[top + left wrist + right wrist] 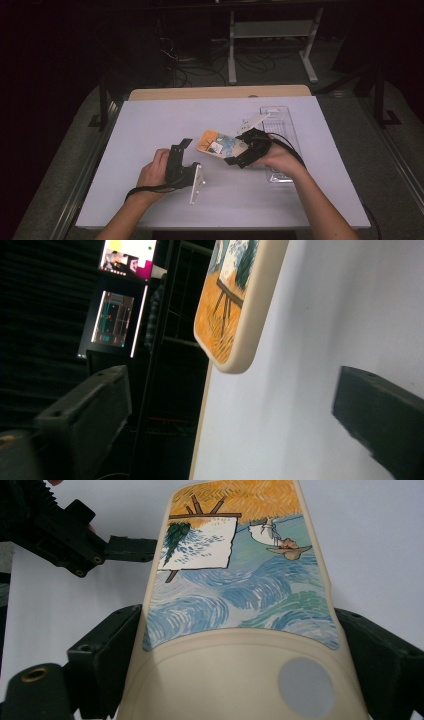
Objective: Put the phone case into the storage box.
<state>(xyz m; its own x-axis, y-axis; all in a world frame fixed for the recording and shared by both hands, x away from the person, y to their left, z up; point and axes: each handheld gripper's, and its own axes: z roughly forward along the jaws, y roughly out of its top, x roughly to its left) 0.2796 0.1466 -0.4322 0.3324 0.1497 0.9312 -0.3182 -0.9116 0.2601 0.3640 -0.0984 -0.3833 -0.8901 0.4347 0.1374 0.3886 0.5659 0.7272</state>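
A cream phone case [216, 143] painted with an easel, blue waves and orange straw lies mid-table on the white table [150, 120]. My right gripper [239, 149] is shut on the case's near end. In the right gripper view the case [240, 595] sits between the two black jaws, and its fingers [107, 662] press the case's sides. My left gripper [191, 153] is open just left of the case. In the left gripper view the case's orange corner [230, 315] lies ahead of my open left gripper [230, 425], with nothing between the jaws. The left gripper [75, 535] also appears beyond the case's far corner.
A clear plastic tray [281, 120] lies at the table's right, behind the right hand. The table's wooden far edge [220, 92] borders a dark floor with cables and a desk frame. Lit monitors [120, 315] stand beyond the table.
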